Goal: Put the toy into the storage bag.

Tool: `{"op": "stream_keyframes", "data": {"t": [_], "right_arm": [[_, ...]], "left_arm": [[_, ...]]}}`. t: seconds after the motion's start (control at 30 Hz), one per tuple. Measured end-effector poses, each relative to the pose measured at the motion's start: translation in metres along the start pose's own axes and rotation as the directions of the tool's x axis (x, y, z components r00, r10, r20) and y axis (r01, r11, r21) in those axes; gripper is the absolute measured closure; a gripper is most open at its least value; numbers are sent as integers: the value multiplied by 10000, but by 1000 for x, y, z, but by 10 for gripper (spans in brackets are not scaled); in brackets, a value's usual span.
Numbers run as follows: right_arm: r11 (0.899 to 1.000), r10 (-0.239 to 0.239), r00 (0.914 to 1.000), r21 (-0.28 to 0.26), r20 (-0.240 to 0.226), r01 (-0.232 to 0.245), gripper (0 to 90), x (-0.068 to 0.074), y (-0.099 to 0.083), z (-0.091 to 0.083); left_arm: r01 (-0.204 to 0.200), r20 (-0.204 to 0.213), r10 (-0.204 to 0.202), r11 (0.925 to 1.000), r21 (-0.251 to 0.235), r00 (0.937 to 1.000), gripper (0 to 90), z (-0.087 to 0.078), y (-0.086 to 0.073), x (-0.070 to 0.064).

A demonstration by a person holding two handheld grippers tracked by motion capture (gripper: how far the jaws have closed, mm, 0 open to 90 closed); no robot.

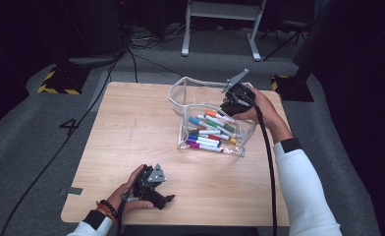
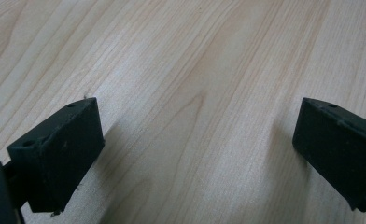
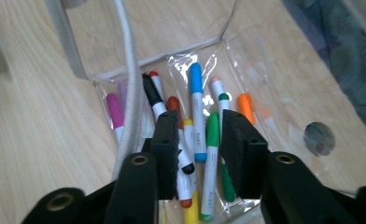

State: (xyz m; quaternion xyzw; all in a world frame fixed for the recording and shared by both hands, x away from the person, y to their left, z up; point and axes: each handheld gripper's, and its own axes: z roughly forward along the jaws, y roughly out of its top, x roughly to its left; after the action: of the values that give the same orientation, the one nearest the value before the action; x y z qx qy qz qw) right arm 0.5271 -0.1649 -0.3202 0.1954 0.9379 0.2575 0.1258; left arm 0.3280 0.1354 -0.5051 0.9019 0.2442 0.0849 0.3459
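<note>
A clear plastic zip pouch point(image 1: 180, 101) stands open on the far right part of the pale wooden table point(image 1: 131, 128), holding a heap of coloured felt-tip markers point(image 1: 211, 130). The right gripper point(image 1: 230, 109) hangs in its mouth, over the markers. The right gripper view shows its jaws a little apart, a green-capped marker point(image 3: 212, 140) below the gap, unclamped. The left gripper point(image 2: 197, 140) rests near the table's front edge, jaws wide apart over bare wood.
</note>
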Motion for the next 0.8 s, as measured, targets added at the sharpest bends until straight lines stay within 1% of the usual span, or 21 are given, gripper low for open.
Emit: {"op": "stream_keyframes", "data": {"t": [0.07, 0.13, 0.17, 0.2, 0.23, 0.27, 0.3, 0.43, 0.47, 0.5, 0.57, 0.67, 0.7, 0.8], "right_arm": [[9997, 66, 9997, -236, 218, -61, 652, 0, -1, -3], [9987, 149, 9994, -490, 297, -134, 612, -1, -1, -5], [9982, 230, 9988, -570, 429, -205, 596, -1, -2, -6], [9977, 258, 9987, -634, 442, -230, 597, -1, -2, -8], [9970, 321, 9988, -718, 358, -295, 583, -1, -3, -9], [9967, 275, 9988, -772, 393, -244, 564, -1, -3, -9], [9959, 294, 9983, -874, 499, -250, 539, 0, -4, -11], [9915, 584, 9967, -1192, 569, -513, 419, 1, -6, -15], [9886, 749, 9956, -1347, 572, -666, 362, 0, -7, -16], [9856, 872, 9938, -1510, 694, -760, 330, 0, -9, -18], [9805, 1074, 9901, -1743, 908, -904, 299, 1, -11, -22], [9718, 1226, 9859, -2153, 1141, -959, 274, 3, -15, -30], [9681, 1229, 9858, -2322, 1148, -937, 257, 5, -17, -33], [9615, 1255, 9853, -2590, 1156, -921, 243, 8, -21, -40]], "left_arm": [[2, -1, -2, 10000, -1, 10000, 21, 0, 0, 0], [2, -1, -2, 10000, 0, 10000, 21, 0, 0, 0], [1, 0, -1, 10000, -1, 10000, 21, 0, 0, 0], [1, 0, -1, 10000, -2, 10000, 21, 0, 0, 0], [1, 1, -1, 10000, -1, 10000, 21, 0, 0, 0], [0, 0, 0, 10000, -1, 10000, 21, 0, 0, 0], [0, 2, 0, 10000, 0, 10000, 21, 0, 0, 0], [-1, 1, 1, 10000, 0, 10000, 21, 0, 0, 0], [1, 1, -1, 10000, 1, 10000, 21, 0, 0, 0], [0, 1, 0, 10000, 0, 10000, 21, 0, 0, 0], [1, 1, -1, 10000, 0, 10000, 21, 0, 0, 0], [-3, 1, 3, 10000, 1, 10000, 21, 0, 0, 0], [1, 1, -1, 10000, 0, 10000, 21, 0, 0, 0], [0, 0, 0, 10000, 1, 10000, 21, 0, 0, 0]]}}
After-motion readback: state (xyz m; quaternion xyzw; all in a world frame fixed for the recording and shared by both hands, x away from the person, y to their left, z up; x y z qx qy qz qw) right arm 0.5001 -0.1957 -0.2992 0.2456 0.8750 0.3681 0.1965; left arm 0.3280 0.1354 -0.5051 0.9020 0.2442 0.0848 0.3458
